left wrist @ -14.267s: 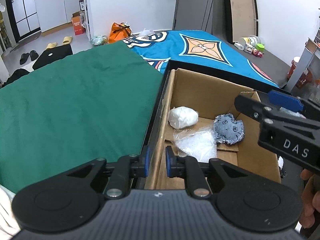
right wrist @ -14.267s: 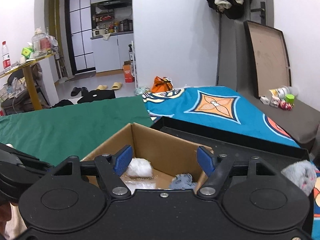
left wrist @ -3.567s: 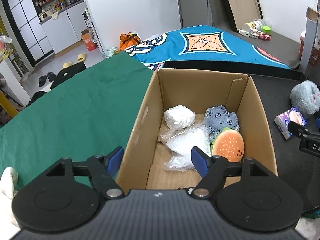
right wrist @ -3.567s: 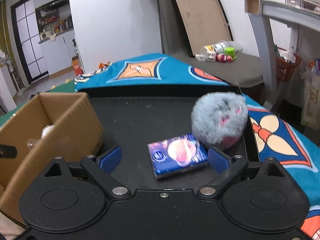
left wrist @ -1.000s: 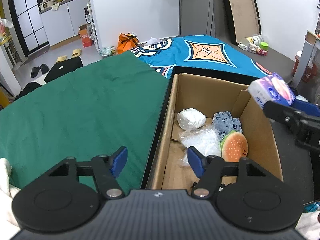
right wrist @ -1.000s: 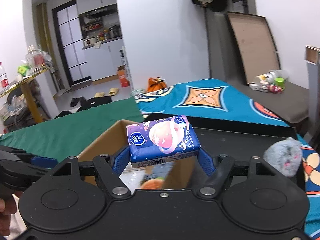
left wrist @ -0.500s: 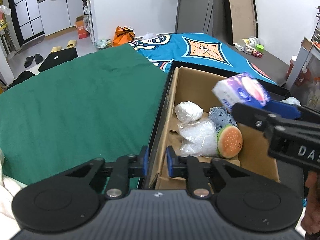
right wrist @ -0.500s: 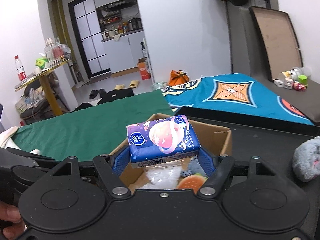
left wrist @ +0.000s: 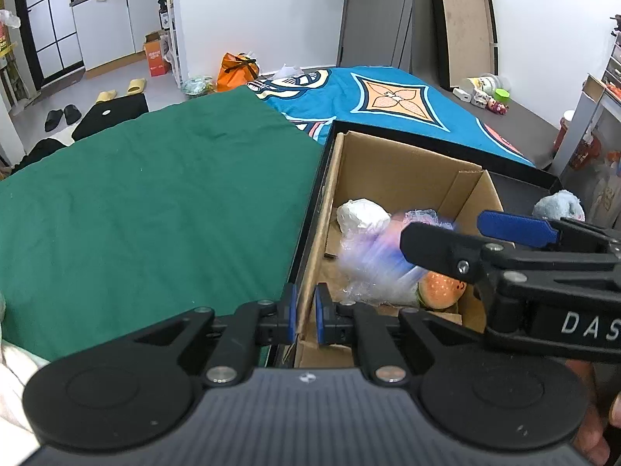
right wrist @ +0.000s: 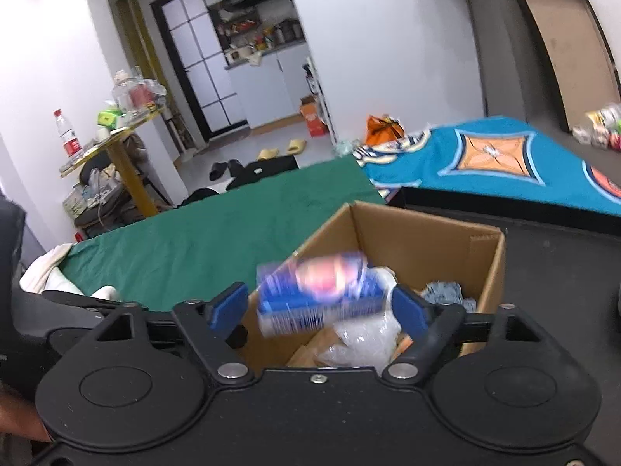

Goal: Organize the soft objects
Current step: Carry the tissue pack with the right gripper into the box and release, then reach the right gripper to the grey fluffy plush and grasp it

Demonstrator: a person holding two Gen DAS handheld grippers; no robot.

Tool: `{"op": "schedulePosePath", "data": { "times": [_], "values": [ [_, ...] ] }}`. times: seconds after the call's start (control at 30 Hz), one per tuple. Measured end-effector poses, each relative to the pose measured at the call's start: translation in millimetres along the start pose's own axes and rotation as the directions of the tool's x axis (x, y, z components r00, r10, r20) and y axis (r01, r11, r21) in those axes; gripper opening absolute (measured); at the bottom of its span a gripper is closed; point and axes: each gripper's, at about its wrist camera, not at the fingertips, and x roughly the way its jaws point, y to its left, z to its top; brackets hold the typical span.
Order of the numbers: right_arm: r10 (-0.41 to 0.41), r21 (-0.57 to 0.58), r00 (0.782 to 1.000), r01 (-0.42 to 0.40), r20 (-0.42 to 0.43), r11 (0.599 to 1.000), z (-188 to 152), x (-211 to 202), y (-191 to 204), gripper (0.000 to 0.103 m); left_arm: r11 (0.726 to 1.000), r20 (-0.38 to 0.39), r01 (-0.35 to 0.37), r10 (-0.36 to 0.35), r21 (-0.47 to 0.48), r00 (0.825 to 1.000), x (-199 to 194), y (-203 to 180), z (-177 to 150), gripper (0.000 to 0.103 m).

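Note:
My left gripper (left wrist: 304, 312) is shut on the near left wall of the cardboard box (left wrist: 388, 163). Over the box, my right gripper (right wrist: 320, 306) has its jaws opening; it shows from the side in the left wrist view (left wrist: 465, 233). The blue tissue pack (right wrist: 318, 295) is a blur between the blue pads, free of them and dropping; in the left wrist view it is a streak (left wrist: 372, 256). Inside the box lie a white bundle (left wrist: 361, 215), a clear plastic bag (left wrist: 372, 287), a burger plush (left wrist: 440, 291) and a denim plush (right wrist: 442, 293).
A grey furry plush (left wrist: 559, 204) sits on the black tray (right wrist: 562, 256) right of the box. A green cloth (left wrist: 155, 202) spreads to the left and a blue patterned cloth (left wrist: 388, 105) lies behind. A person's hand (left wrist: 594, 427) holds the right gripper.
The right jaws have widened and the tissue pack has slipped out of them, falling toward the box. The left gripper closed on the box wall and has stayed there.

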Motion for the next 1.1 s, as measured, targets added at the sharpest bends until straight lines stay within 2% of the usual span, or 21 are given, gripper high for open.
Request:
{"op": "schedulePosePath", "data": {
  "times": [0.5,0.8,0.9,0.97,1.1],
  "values": [
    [-0.113,0.046,0.993,0.111,0.038,0.993,0.1,-16.8,-27.9,0.085,0.999,0.013,-0.043,0.043,0.028,0.999,3.9,-10.8,7.3,0.013],
    [-0.167,0.046,0.984,0.165,0.062,0.985,-1.1,-26.2,-44.4,0.085,0.996,-0.005,-0.076,0.077,0.037,0.997,11.6,-15.0,12.8,0.015],
    [-0.187,0.055,0.980,0.183,0.067,0.981,-2.7,-28.0,-52.7,0.085,0.995,-0.006,-0.086,0.086,0.044,0.996,12.6,-18.9,12.8,0.023],
    [-0.207,0.054,0.976,0.204,0.071,0.978,-4.9,-28.5,-57.2,0.085,0.994,-0.003,-0.095,0.095,0.048,0.995,12.7,-20.9,12.5,0.032],
    [-0.246,0.046,0.967,0.244,0.066,0.969,-11.1,-29.8,-67.9,0.085,0.992,-0.002,-0.111,0.111,0.055,0.994,13.7,-23.5,12.1,0.041]
  ]
}}
